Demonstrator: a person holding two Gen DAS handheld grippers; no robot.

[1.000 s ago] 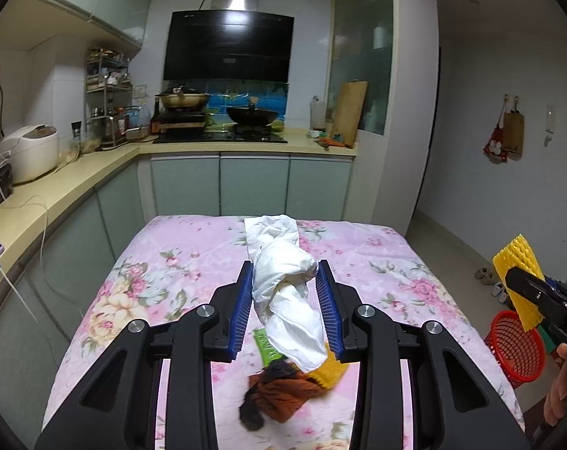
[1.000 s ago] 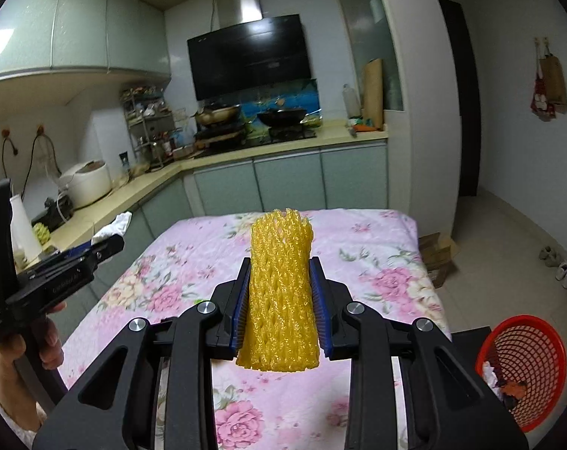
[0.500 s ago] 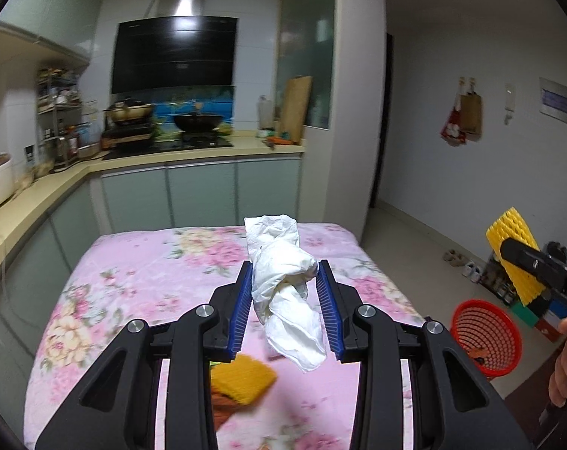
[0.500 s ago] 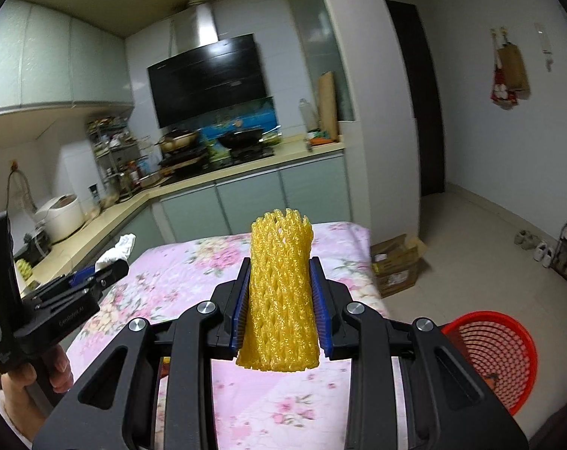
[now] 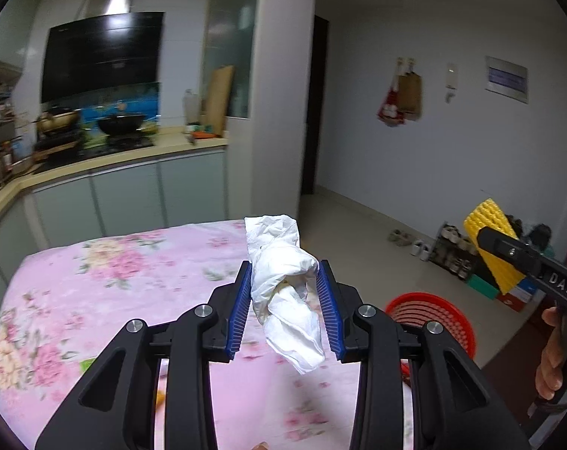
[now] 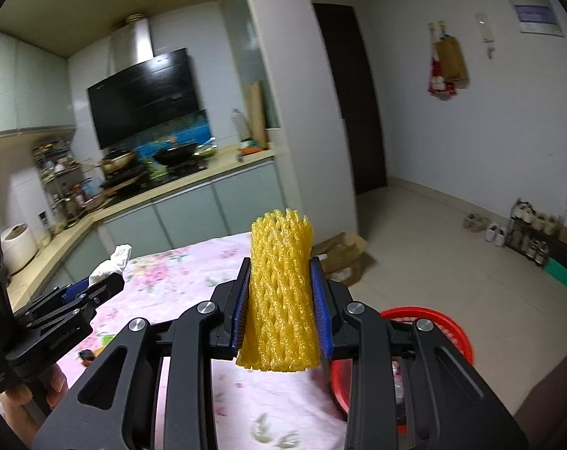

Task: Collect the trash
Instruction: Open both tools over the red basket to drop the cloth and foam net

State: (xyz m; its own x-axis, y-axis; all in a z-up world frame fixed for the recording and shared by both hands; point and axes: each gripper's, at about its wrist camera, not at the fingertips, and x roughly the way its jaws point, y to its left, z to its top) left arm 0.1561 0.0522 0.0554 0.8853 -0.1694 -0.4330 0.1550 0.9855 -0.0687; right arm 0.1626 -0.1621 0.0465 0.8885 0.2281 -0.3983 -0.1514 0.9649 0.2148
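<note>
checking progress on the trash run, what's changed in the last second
Both grippers have swung right, off the table toward the red basket. Nothing picked up or dropped: left gripper still clamps the white tissue, right gripper the yellow foam net.

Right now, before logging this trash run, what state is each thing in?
left gripper: shut on the crumpled white tissue, off the table.
right gripper: shut on the yellow foam fruit net, upright.
red mesh basket: on the floor, some trash inside.
floral tablecloth: spread flat.
</note>
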